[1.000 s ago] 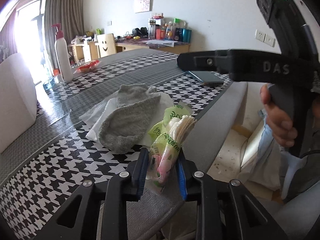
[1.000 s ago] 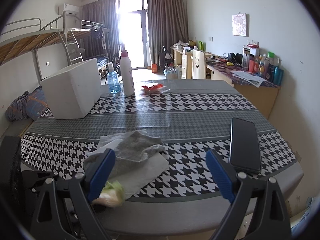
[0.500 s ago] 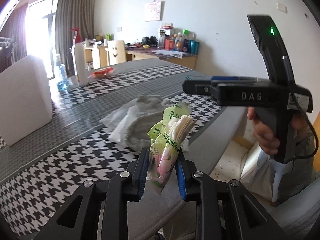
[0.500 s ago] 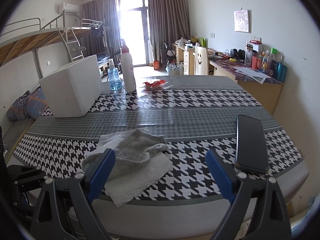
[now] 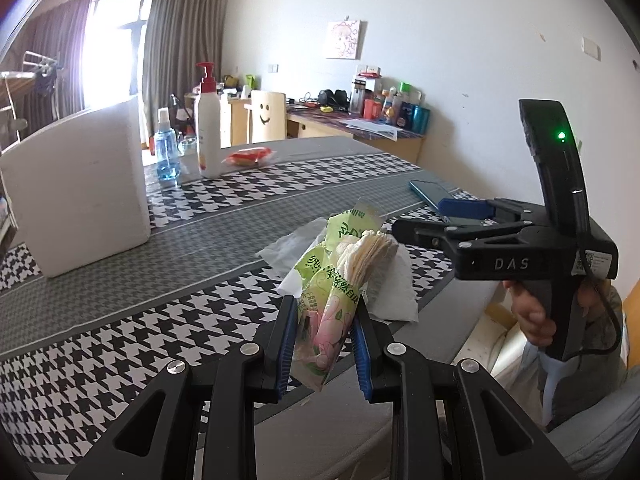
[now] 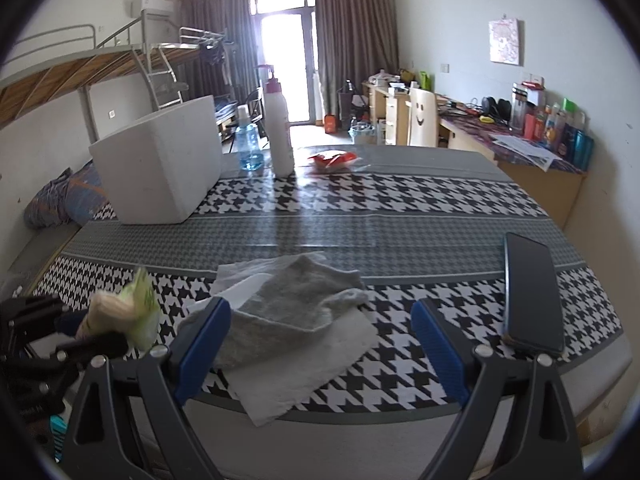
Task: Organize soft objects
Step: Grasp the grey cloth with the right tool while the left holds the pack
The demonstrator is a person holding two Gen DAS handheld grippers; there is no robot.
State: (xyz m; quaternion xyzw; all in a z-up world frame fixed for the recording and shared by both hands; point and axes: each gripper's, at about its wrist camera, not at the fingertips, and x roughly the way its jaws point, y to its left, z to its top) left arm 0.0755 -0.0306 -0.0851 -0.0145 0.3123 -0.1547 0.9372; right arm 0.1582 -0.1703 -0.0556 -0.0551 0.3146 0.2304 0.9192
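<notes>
My left gripper [image 5: 325, 344] clamps the green plastic tissue pack [image 5: 336, 292] upright; my right gripper [image 6: 320, 344] gapes nearest the grey knitted sock [image 6: 296, 304], lying crosswise just ahead.

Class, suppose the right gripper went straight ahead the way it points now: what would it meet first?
Probably the grey sock, which lies on the white tissue directly ahead of the right gripper and its open jaws. Depth is unclear, so it might pass just above.

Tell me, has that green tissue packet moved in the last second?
Yes. In the right wrist view the tissue packet, pinched in the left gripper, has risen and gone left, away from the grey sock.
</notes>
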